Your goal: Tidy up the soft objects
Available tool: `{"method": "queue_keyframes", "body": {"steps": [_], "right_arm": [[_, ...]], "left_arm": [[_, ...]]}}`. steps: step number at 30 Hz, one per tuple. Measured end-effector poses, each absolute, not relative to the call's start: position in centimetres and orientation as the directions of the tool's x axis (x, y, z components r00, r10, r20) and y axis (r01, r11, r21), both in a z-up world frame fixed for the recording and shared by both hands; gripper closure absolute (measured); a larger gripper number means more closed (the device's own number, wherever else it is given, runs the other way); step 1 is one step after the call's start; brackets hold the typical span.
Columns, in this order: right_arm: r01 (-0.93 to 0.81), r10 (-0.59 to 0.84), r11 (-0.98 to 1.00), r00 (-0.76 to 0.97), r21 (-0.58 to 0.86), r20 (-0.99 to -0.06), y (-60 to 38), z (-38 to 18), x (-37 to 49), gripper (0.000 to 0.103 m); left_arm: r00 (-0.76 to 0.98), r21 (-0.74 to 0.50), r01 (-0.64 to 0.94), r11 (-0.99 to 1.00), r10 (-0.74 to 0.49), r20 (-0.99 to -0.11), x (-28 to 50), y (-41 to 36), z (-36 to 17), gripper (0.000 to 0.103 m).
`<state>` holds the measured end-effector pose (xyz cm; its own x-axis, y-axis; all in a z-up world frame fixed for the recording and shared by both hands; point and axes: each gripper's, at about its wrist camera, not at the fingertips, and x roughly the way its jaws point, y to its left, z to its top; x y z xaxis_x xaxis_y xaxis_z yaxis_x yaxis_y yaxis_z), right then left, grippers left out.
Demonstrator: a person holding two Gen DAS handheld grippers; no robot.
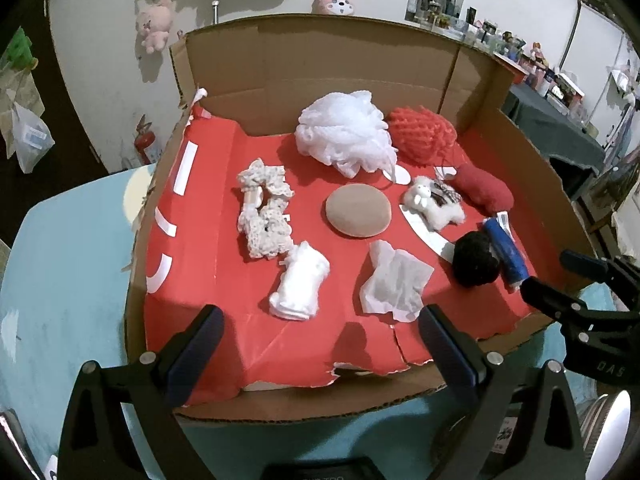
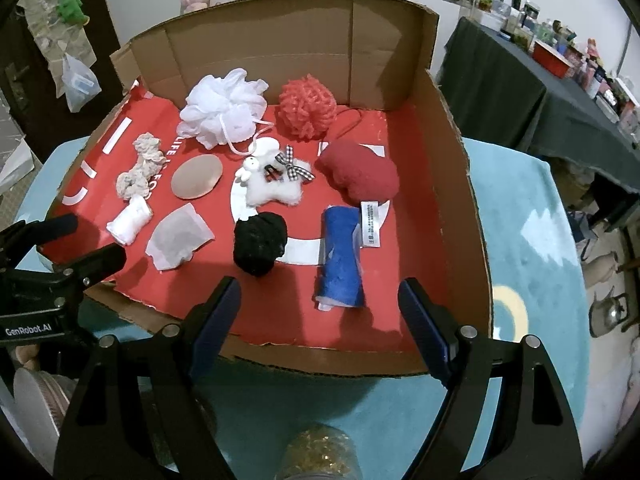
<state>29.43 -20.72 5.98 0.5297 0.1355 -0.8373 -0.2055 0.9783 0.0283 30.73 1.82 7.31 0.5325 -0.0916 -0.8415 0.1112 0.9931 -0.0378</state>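
Ten soft items sit on the red liner [image 1: 224,332] of an open cardboard box [image 1: 320,52], which rests on a light blue tabletop [image 1: 68,272].

Far row: white mesh pouf [image 1: 346,132] left of centre, red mesh pouf [image 1: 422,134] touching it on the right.

Middle row, left to right: cream lace scrunchie [image 1: 264,212], tan round sponge pad [image 1: 357,210], white fluffy toy [image 1: 434,202] with a checked bow, dark red plush cushion [image 1: 486,192].

Near row, left to right: white rolled cloth [image 1: 298,286], crumpled white tissue [image 1: 394,282], black fuzzy ball [image 1: 476,260], blue rolled cloth [image 1: 505,250]. In the right wrist view the blue roll [image 2: 340,256] lies just beside the black ball [image 2: 260,242], and a white label [image 2: 370,224] from the cushion [image 2: 360,174] rests across its far end.

Left gripper [image 1: 320,332]: fingers spread wide, nothing between them, hovering over the near edge of the box, tissue and white roll just beyond.
Right gripper [image 2: 320,300]: also spread wide and empty, over the near edge, blue roll just ahead between the finger lines. It shows at the right edge of the left wrist view [image 1: 560,284], near the blue roll.

Neither tool touches any item.

Background: plush toys on the far wall, a cluttered dark-covered table [image 2: 560,92] far right.
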Motion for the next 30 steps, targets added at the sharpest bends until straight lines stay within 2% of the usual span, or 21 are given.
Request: {"method": "queue_keyframes", "body": {"steps": [30], "right_arm": [[-0.205,0.142,0.978,0.528,0.037,-0.837,-20.89,5.91,29.34,0.022]], "left_arm": [[0.555,-0.017,0.106,0.994,-0.073,-0.829,30.27,1.75,7.39,0.004]]}}
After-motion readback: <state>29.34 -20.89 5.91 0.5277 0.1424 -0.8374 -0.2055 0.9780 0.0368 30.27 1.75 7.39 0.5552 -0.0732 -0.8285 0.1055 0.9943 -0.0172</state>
